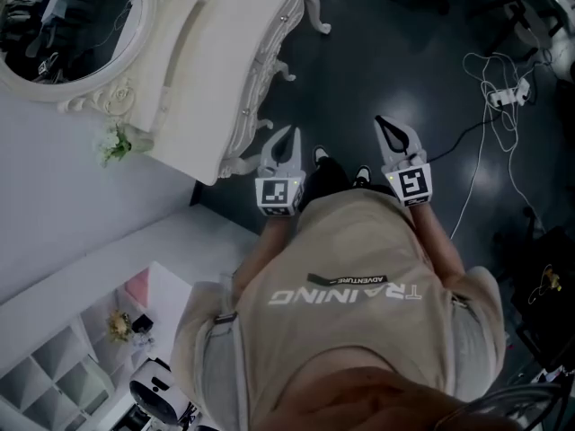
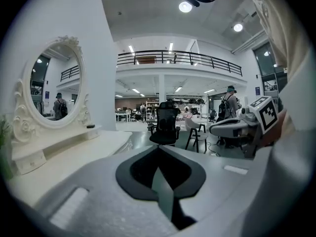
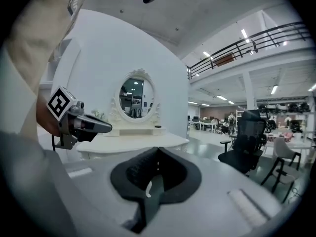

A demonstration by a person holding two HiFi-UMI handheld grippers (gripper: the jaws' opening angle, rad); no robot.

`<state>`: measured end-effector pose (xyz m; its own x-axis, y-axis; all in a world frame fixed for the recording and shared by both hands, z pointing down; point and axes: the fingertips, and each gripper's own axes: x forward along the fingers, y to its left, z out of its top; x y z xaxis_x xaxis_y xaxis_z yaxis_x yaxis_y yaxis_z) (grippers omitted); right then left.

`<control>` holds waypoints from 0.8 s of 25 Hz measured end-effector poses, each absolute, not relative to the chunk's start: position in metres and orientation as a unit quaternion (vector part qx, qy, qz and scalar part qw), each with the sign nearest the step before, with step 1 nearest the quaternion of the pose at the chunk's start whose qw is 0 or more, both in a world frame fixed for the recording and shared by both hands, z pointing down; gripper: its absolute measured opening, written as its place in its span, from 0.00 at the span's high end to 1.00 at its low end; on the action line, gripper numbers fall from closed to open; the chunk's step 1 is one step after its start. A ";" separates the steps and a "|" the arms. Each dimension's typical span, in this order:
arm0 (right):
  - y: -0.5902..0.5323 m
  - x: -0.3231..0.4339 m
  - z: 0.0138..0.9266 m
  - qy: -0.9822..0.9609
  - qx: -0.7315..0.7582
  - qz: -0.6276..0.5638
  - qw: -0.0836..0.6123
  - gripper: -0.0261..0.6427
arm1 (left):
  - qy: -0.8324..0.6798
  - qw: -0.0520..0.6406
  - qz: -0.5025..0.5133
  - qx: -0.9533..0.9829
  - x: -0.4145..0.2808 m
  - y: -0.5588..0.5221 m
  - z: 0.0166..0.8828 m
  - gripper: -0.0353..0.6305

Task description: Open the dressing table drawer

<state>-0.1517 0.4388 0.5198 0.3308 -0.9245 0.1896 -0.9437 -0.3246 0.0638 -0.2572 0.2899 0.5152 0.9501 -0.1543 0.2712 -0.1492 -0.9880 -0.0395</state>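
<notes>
The white dressing table [image 1: 207, 70] stands at the upper left of the head view, under its oval mirror [image 1: 72, 16]. Its carved drawer front [image 1: 266, 61] with small knobs faces the dark floor. My left gripper [image 1: 291, 131] is shut and empty, in the air just off the table's near corner. My right gripper [image 1: 383, 120] is also shut and empty, further right over the floor. In the right gripper view the table [image 3: 133, 143] and mirror [image 3: 137, 98] lie ahead, and the left gripper [image 3: 107, 128] points at them. In the left gripper view the tabletop [image 2: 69, 149] runs along the left.
A black office chair [image 2: 165, 125] and a white chair stand on the open floor beyond. White cables and a power strip [image 1: 503, 92] lie on the floor at right. A white shelf unit [image 1: 54, 375] is at lower left. A small flower sprig [image 1: 115, 142] sits beside the table.
</notes>
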 end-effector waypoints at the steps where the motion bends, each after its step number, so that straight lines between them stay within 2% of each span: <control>1: 0.431 -0.146 0.520 -0.573 0.813 0.062 0.082 0.96 | 0.074 0.012 -0.135 -0.988 -0.251 0.283 0.515 0.94; 9: 0.346 -0.096 0.501 -0.555 0.826 0.096 0.032 0.96 | 0.071 0.007 -0.116 -0.991 -0.210 0.193 0.487 0.94; 13: 0.296 -0.087 0.491 -0.544 0.833 0.092 0.042 0.96 | 0.052 -0.014 -0.121 -0.991 -0.206 0.153 0.493 0.94; 17: 0.259 -0.084 0.491 -0.532 0.840 0.098 0.040 0.96 | 0.014 0.020 -0.130 -0.991 -0.200 0.130 0.503 0.94; 20: 0.232 -0.083 0.495 -0.526 0.843 0.097 0.051 0.96 | -0.001 0.019 -0.128 -0.992 -0.189 0.103 0.510 0.94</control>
